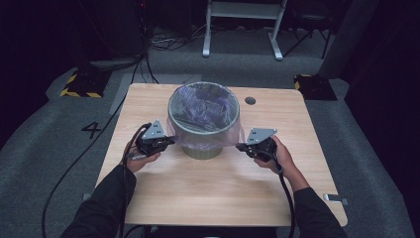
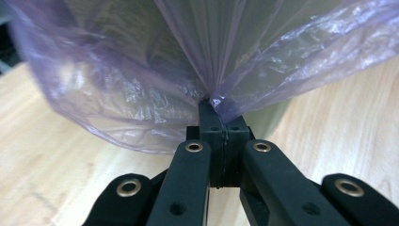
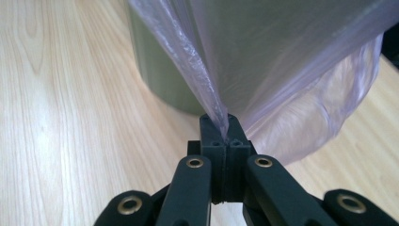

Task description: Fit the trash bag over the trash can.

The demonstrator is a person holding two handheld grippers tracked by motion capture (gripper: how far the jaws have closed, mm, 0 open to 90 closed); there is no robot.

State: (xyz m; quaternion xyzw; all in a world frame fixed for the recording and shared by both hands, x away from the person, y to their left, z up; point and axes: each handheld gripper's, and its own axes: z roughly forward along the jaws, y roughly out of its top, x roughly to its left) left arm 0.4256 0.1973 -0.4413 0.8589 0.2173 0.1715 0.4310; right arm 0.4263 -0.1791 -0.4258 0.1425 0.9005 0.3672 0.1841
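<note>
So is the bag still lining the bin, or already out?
In. The purple bag lines the upright bin, its edge folded down outside the rim; both grippers pinch that overhang.

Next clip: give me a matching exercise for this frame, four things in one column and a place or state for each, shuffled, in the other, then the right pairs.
Things:
1. left gripper
2. right gripper
3. bin
4. purple bag

Places or states:
A. stands upright on the wooden table, between the two grippers
B. lines the bin, its edge folded down over the rim
C. shut on the bag's overhang at the bin's left side in the high view
D. shut on the bag's overhang at the bin's right side in the high view

Pairs: 1-C, 2-D, 3-A, 4-B
</note>
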